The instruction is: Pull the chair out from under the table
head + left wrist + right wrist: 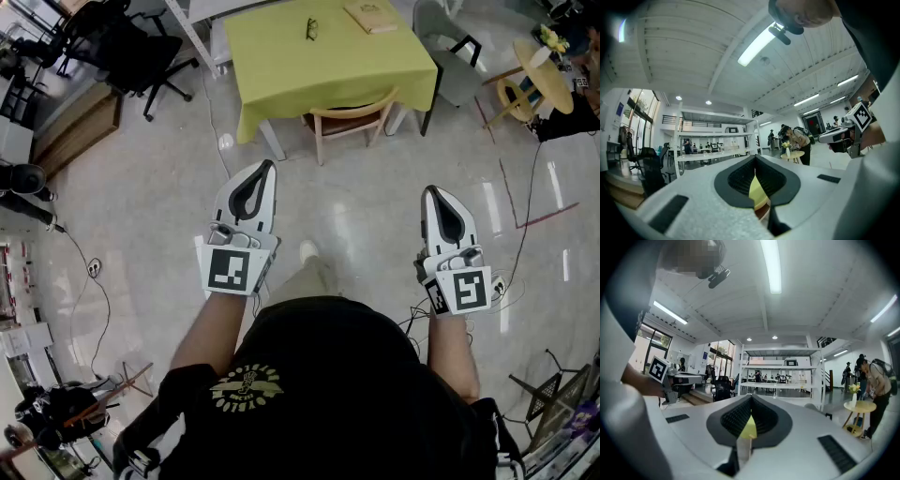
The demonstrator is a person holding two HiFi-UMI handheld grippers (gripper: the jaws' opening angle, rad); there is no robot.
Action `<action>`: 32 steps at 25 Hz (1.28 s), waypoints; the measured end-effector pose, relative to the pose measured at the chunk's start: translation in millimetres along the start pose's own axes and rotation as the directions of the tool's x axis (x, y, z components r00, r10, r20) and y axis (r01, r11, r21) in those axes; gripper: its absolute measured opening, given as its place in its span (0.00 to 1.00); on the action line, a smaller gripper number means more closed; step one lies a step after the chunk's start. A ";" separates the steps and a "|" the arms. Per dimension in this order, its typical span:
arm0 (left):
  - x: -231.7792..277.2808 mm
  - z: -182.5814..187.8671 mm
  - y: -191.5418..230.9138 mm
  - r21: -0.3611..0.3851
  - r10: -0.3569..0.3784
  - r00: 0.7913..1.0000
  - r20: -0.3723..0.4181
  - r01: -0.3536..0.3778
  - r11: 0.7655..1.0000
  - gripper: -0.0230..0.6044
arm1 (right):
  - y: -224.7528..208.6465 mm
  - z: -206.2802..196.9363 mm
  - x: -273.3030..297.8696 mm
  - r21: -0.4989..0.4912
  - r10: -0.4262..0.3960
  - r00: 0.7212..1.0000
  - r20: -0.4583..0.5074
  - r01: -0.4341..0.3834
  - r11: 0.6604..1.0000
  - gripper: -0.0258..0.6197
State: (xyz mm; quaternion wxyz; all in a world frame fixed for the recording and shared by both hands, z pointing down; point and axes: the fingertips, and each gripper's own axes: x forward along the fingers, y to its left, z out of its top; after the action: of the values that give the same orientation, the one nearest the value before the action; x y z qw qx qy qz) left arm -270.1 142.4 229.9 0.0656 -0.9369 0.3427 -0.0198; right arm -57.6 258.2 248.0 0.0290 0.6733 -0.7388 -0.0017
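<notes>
At the upper middle of the head view, the chair [352, 118] sits tucked under the near edge of the desk [281, 75], with only its curved wooden back and front legs showing below the hem of the yellow cloth. You stand well apart from it, on open floor.

Your left gripper [270, 166] and right gripper [429, 191] both point level toward the desk. Each has its jaws pressed together with nothing between them; in both gripper views the pads meet along one line.

The approach and the grasp are both not yet done, and the risks lie there:

- With the jaws shut, you would only push the chair back rail deeper under the desk, so spread them before you reach it.
- The cloth hangs close over the chair back. If you pinch the hem along with the rail, pulling would probably drag the cloth, and the glasses [310, 29] and book [370, 16] on top could slide with it.
- The chair's legs stand between the desk legs. A crooked pull with one gripper could hook a leg and jolt the desk.
- A floor cable [497, 287] lies at the right of the frame beside your right gripper, and it could catch your foot as you step forward or back.
</notes>
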 end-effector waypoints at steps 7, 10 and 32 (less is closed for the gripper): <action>50.8 -25.3 43.2 -0.004 -0.035 0.999 -0.029 0.035 0.999 0.05 | -9.7 -8.5 69.0 0.015 -0.020 1.000 -0.014 0.020 1.000 0.06; 65.8 -29.8 61.8 -0.014 -0.056 0.998 -0.022 0.056 0.998 0.05 | -10.6 -6.5 92.0 0.024 -0.032 0.999 -0.014 0.032 0.999 0.06; 102.4 -35.3 107.7 -0.040 -0.081 0.996 -0.028 0.079 0.996 0.05 | -19.8 27.2 141.1 -0.038 -0.045 0.999 0.000 0.045 0.998 0.06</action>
State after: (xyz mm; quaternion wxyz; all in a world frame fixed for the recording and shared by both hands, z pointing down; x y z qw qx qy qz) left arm -263.6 -9.0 249.3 0.0416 -0.9506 0.3062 -0.0294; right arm -52.0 114.9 225.8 0.0422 0.6891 -0.7232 -0.0162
